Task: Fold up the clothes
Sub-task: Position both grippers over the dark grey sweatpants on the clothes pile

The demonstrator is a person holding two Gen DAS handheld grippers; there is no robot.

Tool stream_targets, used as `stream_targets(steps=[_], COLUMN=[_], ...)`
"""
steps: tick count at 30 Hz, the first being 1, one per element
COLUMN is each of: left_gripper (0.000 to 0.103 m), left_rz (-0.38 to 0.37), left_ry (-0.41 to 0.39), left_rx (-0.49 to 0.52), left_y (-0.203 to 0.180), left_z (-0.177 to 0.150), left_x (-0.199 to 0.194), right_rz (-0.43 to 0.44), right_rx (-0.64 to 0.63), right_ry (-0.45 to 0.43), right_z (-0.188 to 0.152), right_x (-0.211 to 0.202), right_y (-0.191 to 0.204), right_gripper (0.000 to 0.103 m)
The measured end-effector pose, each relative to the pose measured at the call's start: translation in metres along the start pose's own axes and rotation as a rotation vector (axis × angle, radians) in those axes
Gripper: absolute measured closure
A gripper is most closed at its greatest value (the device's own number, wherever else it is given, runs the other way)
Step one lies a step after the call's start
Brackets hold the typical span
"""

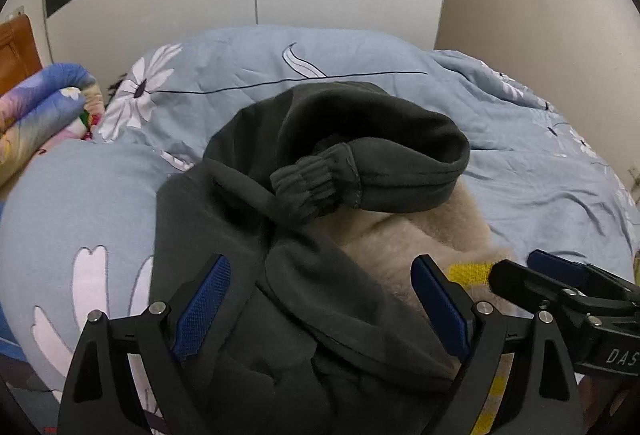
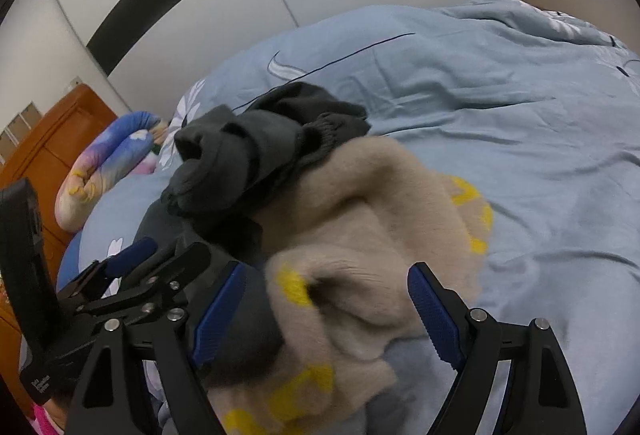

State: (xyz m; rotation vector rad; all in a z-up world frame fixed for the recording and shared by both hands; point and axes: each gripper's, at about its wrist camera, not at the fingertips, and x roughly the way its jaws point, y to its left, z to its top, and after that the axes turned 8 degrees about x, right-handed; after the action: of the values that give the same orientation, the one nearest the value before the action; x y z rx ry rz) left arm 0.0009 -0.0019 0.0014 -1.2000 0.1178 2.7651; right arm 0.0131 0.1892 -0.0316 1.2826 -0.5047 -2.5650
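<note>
The left gripper (image 1: 320, 311) is hanging over the pile with its blue pads spread wide and nothing pinched between them, and the right gripper (image 2: 326, 315) is doing the same just beside it, fingers apart, with fleece bulging up between them but not clamped.

Under both, the pale blue flowered duvet (image 1: 248, 75) is filling most of each view, rumpled toward the right. On it the dark grey sweatshirt (image 1: 304, 155) is lying crumpled across the centre of the left wrist view, one ribbed cuff (image 1: 308, 187) curling on top of the heap. Its lower part is running down the frame straight between the left fingers. The beige fleece garment with yellow lettering (image 2: 360, 219) is lying partly under the grey one and spilling toward the lower centre of the right wrist view, directly between the right fingers. A rolled multicoloured blanket (image 1: 40, 107) is sitting at the left edge.

The two garments are tangled, so I judge the step in hand is separating them. Doing it well likely means pinching one layer only, near a hem or shoulder seam rather than the bunched middle, and lifting the grey piece clear before spreading it flat. The risk is catching both fabrics at once.
</note>
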Motion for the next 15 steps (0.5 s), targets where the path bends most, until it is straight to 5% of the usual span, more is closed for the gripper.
stream_targets(steps=[8, 15], left_gripper=[0.011, 0.011], left_rz=[0.043, -0.008], left_ry=[-0.034, -0.023], left_rx=[0.06, 0.04], left_y=[-0.005, -0.008], left_z=[-0.01, -0.018], left_x=[-0.007, 0.005], right_rz=[-0.003, 0.013], right_rx=[0.025, 0.035], right_ry=[0.027, 0.027], right_z=[0.002, 0.0], right_x=[0.009, 0.01], right_y=[0.011, 0.004], right_gripper=[0.017, 0.017])
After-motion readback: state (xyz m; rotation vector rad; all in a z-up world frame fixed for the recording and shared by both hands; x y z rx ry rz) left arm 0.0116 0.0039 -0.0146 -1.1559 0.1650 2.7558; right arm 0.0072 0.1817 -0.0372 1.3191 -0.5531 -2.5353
